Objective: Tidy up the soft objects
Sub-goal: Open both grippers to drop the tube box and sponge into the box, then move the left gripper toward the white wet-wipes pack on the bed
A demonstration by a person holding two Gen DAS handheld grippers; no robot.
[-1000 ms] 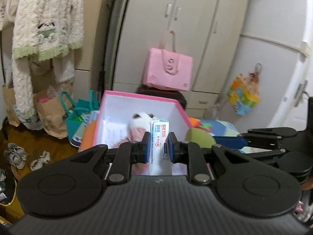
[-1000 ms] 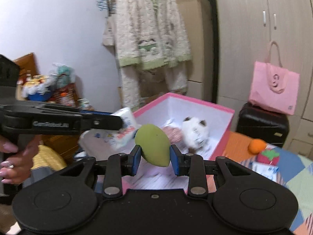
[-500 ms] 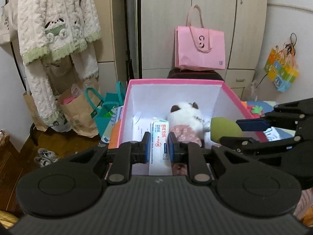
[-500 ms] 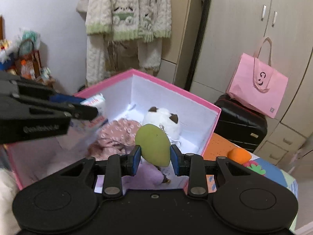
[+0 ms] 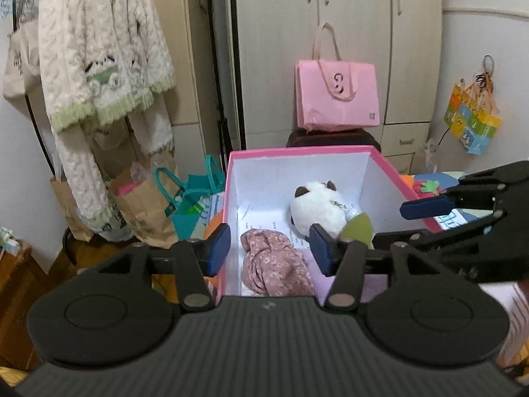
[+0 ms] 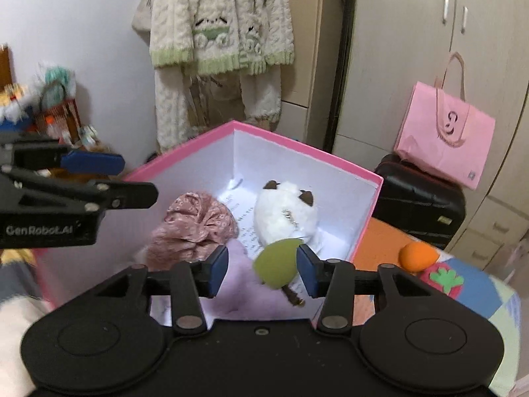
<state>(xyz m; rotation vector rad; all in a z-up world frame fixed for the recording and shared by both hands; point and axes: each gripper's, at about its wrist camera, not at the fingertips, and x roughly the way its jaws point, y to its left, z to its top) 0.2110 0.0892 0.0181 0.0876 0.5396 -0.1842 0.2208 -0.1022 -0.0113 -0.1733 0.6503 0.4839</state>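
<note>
A: Item: green sponge. Where?

B: Between the right gripper fingers, which have just been opening; falling loose over the pink box.

A: Left gripper?

B: Fingers just spread, nothing between them.

A: Boxed already?

B: Plush cat, floral cloth.

A: Outstanding?

B: Orange sponge, likely.

A pink tote bag rests on a black suitcase.
</note>
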